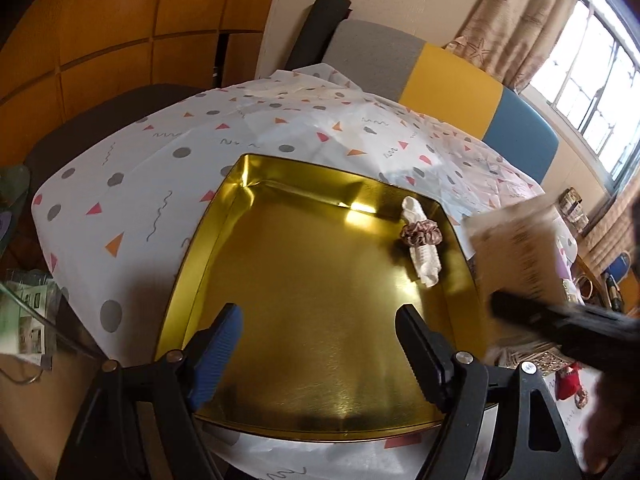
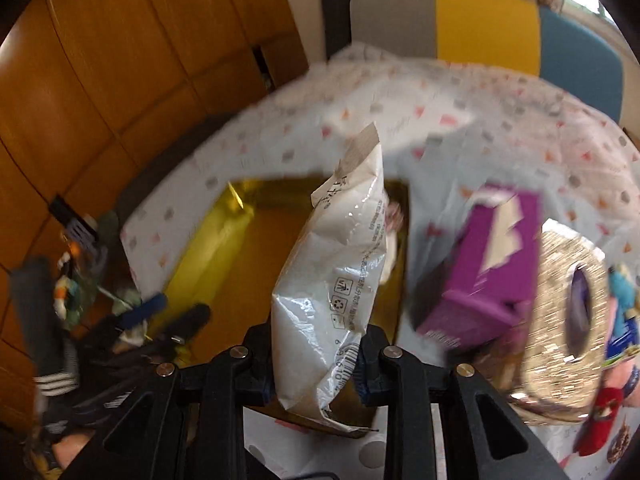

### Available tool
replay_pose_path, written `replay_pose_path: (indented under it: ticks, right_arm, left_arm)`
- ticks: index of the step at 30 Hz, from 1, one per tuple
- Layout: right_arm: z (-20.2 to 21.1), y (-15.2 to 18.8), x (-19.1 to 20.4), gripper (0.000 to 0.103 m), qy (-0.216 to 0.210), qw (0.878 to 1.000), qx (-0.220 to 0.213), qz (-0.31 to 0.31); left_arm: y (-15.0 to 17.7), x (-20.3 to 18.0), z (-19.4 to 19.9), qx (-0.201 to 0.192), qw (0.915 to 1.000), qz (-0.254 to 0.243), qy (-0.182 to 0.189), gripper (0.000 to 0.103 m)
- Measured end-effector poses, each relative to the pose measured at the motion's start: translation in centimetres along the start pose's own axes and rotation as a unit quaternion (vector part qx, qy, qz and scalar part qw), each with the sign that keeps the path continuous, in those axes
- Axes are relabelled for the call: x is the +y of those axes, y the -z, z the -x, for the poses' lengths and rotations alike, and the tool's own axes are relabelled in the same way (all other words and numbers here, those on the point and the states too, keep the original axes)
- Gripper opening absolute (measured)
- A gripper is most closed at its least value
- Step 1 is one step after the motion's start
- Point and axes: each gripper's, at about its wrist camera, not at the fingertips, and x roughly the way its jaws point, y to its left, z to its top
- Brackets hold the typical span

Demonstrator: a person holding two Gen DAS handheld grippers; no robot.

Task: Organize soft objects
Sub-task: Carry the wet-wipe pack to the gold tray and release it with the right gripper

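Observation:
A shallow gold tin (image 1: 208, 240) sits on the patterned tablecloth (image 1: 132, 184). Inside it, at the far right, lie a white ribbed cloth (image 1: 426, 266) and a pink scrunchie (image 1: 422, 236) across it. My left gripper (image 1: 320, 316) hovers open over the tin's near side, with nothing between its fingers. My right gripper (image 2: 316, 360) is shut on a white plastic soft pack (image 2: 332, 264), held upright over the tin (image 2: 224, 248). In the left wrist view the pack (image 1: 516, 248) and the right gripper (image 1: 560, 320) show blurred at the tin's right edge.
A purple box (image 2: 492, 264) and a glittery gold item (image 2: 560, 320) stand right of the tin, with small red and blue toys (image 2: 600, 416) beyond. A grey, yellow and blue chair back (image 1: 448, 76) is behind the table. Clutter lies on a side table (image 1: 28, 320) at left.

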Motion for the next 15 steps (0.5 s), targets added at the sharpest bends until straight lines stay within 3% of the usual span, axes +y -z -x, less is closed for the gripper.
replay_pose_path:
  ticks: [5,8,15]
  right_arm:
    - [-3.0,0.7,0.1,0.033,0.043,0.999,0.031,0.006]
    - [-3.5,0.9,0.2,0.044,0.072,0.997,0.026,0.014]
    - [-0.1,2.0,-0.9,0.044,0.105,0.994,-0.026,-0.001]
  left_arm:
    - [0.2,0.3,-0.2,0.002,1.0,0.001,0.002,0.079]
    - [0.4,0.2,-0.3,0.005,1.0,-0.001,0.002,0.079]
    - [0.9,-0.9,-0.1,-0.002,0.9997,-0.023,0.002,0.079]
